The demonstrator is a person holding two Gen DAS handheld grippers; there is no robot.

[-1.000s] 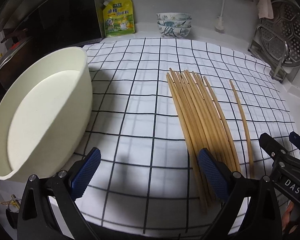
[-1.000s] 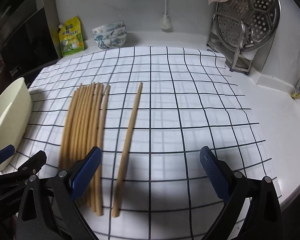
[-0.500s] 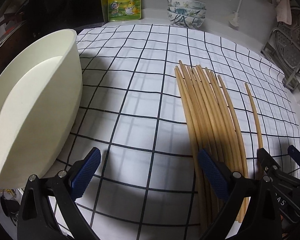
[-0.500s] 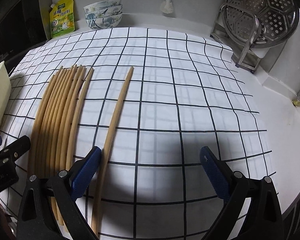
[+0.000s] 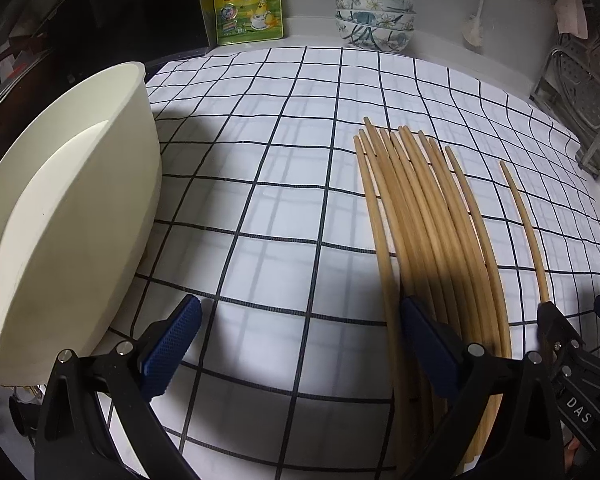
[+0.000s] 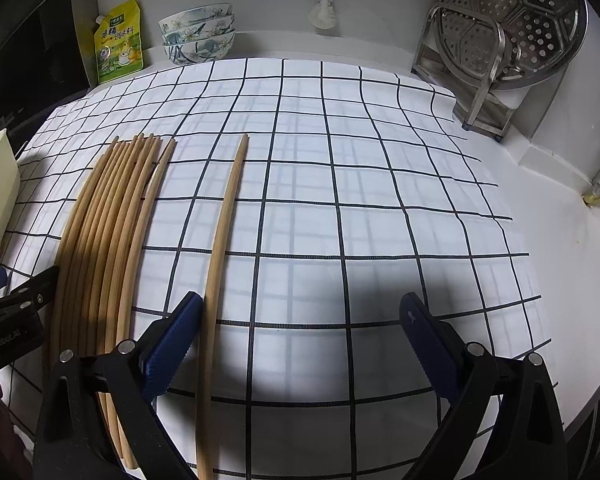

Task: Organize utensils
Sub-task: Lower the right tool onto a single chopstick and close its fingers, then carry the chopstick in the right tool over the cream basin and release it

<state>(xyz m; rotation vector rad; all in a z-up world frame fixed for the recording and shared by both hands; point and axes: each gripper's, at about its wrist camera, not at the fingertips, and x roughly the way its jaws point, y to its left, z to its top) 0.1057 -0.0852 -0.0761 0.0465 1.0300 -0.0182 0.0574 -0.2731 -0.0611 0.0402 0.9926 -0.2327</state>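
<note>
1. Tan wooden chopsticks [image 5: 424,216] lie on a white cloth [image 5: 284,184] gridded with black lines.
2. A cream tub [image 5: 72,224] — plain, unpatterned.
3. A yellow pouch [image 5: 249,4] with green print.
4. White bowls [image 5: 374,20] — blue floral pattern.
5. Black grippers carry blue textured pads [image 6: 172,344].

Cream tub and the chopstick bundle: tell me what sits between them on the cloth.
Nothing does. The left wrist view shows only bare checked cloth, partly shadowed, between the cream tub and the chopstick bundle.
</note>
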